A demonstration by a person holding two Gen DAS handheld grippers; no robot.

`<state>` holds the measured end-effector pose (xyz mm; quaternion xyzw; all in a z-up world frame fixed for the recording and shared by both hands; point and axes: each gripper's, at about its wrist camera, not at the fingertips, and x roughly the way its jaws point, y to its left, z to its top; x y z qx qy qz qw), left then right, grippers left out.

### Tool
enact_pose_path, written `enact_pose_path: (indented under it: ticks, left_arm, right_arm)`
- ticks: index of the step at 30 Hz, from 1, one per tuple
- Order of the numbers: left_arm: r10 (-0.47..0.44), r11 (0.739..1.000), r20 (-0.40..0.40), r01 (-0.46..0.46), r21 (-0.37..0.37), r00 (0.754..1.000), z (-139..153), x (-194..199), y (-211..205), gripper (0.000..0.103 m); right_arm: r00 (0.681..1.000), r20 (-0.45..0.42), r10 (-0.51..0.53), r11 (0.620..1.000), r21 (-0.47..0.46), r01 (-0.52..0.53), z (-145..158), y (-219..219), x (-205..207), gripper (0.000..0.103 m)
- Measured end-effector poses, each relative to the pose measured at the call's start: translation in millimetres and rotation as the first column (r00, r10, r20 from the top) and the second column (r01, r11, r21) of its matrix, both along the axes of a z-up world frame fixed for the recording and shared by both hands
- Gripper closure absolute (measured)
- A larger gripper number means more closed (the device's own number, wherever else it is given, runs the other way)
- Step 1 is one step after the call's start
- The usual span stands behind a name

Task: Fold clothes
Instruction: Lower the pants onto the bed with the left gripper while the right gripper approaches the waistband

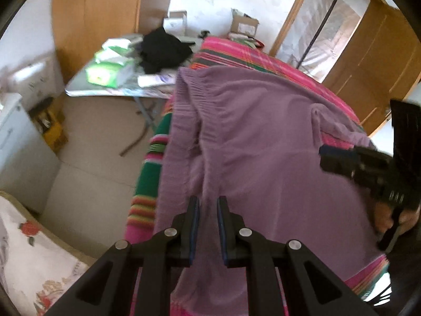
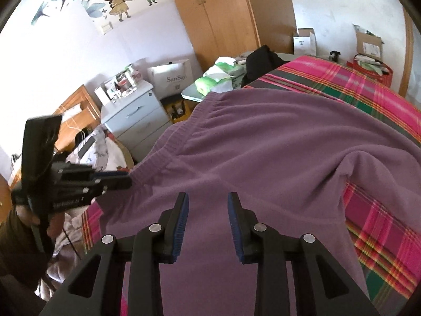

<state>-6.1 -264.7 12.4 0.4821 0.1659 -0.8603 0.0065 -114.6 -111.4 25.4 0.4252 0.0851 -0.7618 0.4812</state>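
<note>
left gripper (image 1: 208, 226) jaws sit narrowly apart over the purple sweater (image 1: 263, 144), no cloth seen between the pads. right gripper (image 2: 208, 226) jaws stand wider apart, also with nothing clamped. sweater lies spread on the plaid bed cover (image 2: 368, 100), ribbed hem toward the bed's edge, one sleeve bunched. risks: left gripper's narrow gap may skid over the knit and miss the hem; a one-sided pinch would drag the sweater off the bed edge; the bunched sleeve could fold in crooked. readable writing: "sansay" on white paper bag (image 2: 169, 79) beyond the sweater; print on the left gripper body too blurred.
</note>
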Motion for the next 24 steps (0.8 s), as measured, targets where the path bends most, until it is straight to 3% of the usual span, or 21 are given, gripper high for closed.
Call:
enact_pose_path:
  ticks: [3, 10, 13, 16, 24]
  left_arm:
    - [-0.042, 0.998, 0.025, 0.040, 0.053, 0.999, -3.1, -19.9, -1.5, 0.089]
    - [0.022, 0.988, 0.150, -0.045, 0.147, 0.988, -19.5, -51.4, -15.7, 0.089]
    - [0.039, 0.985, 0.107, -0.057, 0.166, 0.993, -10.9, -56.1, -18.6, 0.089]
    - [0.067, 0.980, 0.086, -0.082, 0.179, 0.994, -8.9, -57.0, -22.9, 0.098]
    - [0.170, 0.963, 0.004, -0.167, 0.212, 0.985, 0.0, -44.9, -43.0, 0.100]
  right_arm:
    - [1.000, 0.015, -0.012, 1.000, -0.001, 0.012, -3.4, 2.9, -2.9, 0.071]
    - [0.999, 0.037, -0.032, 0.999, -0.031, 0.033, -5.3, 10.7, 0.0, 0.071]
    - [0.999, 0.027, -0.027, 0.999, -0.037, 0.028, -4.1, 9.9, 2.0, 0.071]
    - [0.999, 0.030, -0.019, 0.999, -0.042, 0.021, -4.2, 8.0, 3.7, 0.071]
    - [0.999, 0.042, -0.026, 0.998, -0.052, 0.029, -7.0, 5.7, 3.5, 0.071]
